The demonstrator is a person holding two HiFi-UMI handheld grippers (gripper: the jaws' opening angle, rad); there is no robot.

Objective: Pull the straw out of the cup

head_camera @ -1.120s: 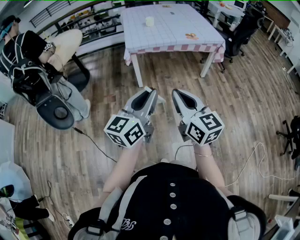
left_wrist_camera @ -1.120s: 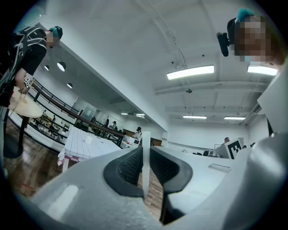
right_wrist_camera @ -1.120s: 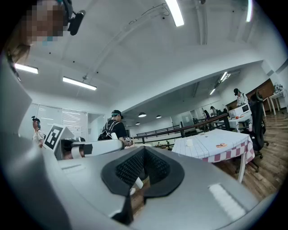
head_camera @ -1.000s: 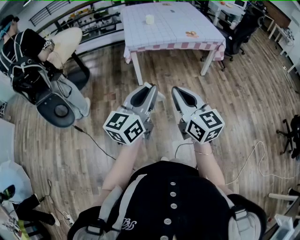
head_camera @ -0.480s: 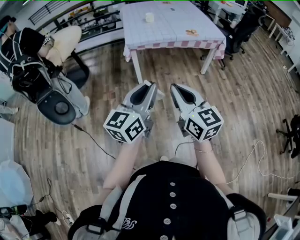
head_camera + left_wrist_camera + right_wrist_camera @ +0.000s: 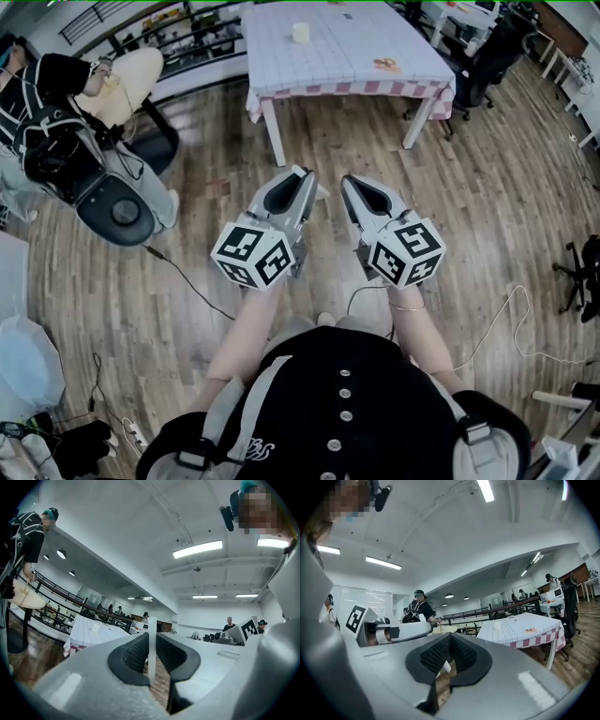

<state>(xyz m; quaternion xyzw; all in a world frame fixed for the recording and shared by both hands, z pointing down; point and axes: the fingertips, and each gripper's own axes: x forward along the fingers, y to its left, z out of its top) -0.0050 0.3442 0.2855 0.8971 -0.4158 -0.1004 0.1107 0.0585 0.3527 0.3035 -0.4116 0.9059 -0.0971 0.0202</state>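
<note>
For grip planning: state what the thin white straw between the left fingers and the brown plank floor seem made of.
Thin white straw: plastic or paper, smooth matte, straight tube. Brown plank floor: wood or laminate, visible grain, slight sheen.

Left tool (image 6: 152, 654) clamped on upright white straw (image 6: 152, 626); table (image 6: 86, 631) far behind, left.
</note>
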